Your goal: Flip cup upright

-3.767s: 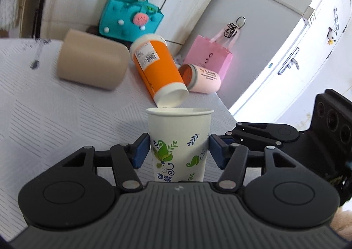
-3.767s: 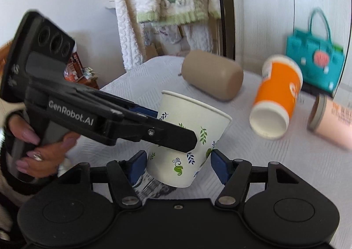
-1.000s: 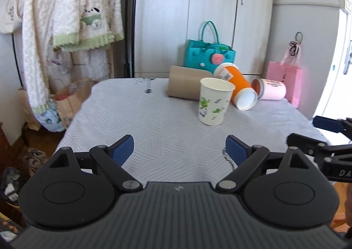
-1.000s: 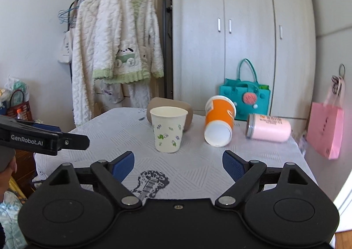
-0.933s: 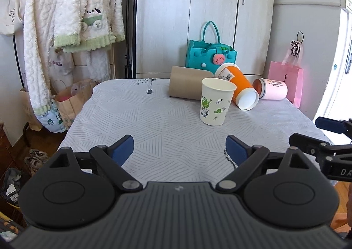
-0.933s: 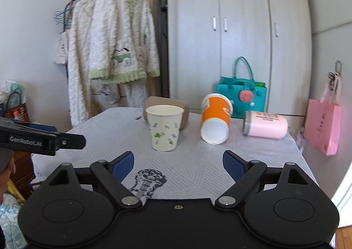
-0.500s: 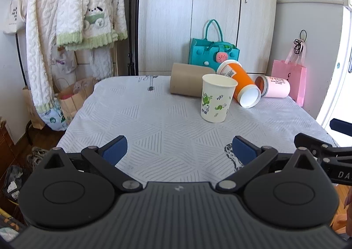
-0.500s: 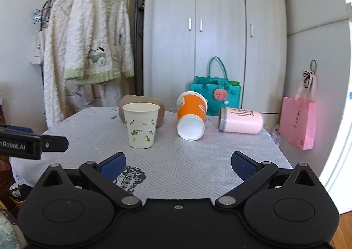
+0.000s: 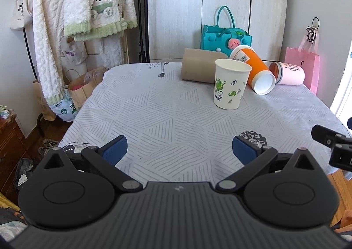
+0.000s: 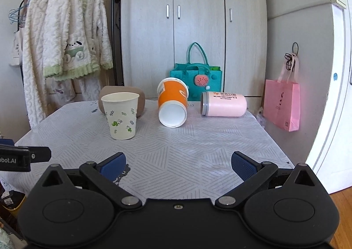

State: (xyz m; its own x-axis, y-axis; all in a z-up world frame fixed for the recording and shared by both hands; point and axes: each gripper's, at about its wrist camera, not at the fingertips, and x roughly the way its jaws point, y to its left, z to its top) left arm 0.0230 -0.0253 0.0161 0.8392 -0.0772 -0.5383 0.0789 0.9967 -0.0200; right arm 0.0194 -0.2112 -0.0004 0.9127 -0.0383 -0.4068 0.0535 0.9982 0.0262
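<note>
On the worktop [image 9: 154, 117], covered in a pale grey cloth with a line pattern:

1. White paper cup with green leaf print [image 9: 231, 86] [image 10: 121, 115]. Stands mouth up on its base, apart from both tools; reads as the task's piece, already righted.
2. Orange paper cup with white rim [image 9: 255, 70] [image 10: 172, 103]. Lies on its side, mouth toward the cameras, just behind and right of item 1.
3. Tan cylindrical cup [image 9: 201, 65]. On its side, directly behind item 1, partly hidden by it in the right wrist view.
4. Pink cylindrical tumbler with grey rim [image 10: 223, 104]. On its side, furthest right.

Tools:
- Left gripper [image 9: 179, 150]. Released, jaws spread wide, nothing between them; held over the near edge, item 1 well ahead and right of centre.
- Right gripper [image 10: 178, 166]. Likewise released and empty; item 1 well ahead and left of centre.

Judgement: both tools held back at the near edge suggests one flip complete; items 2 to 4 remain unrighted.
</note>
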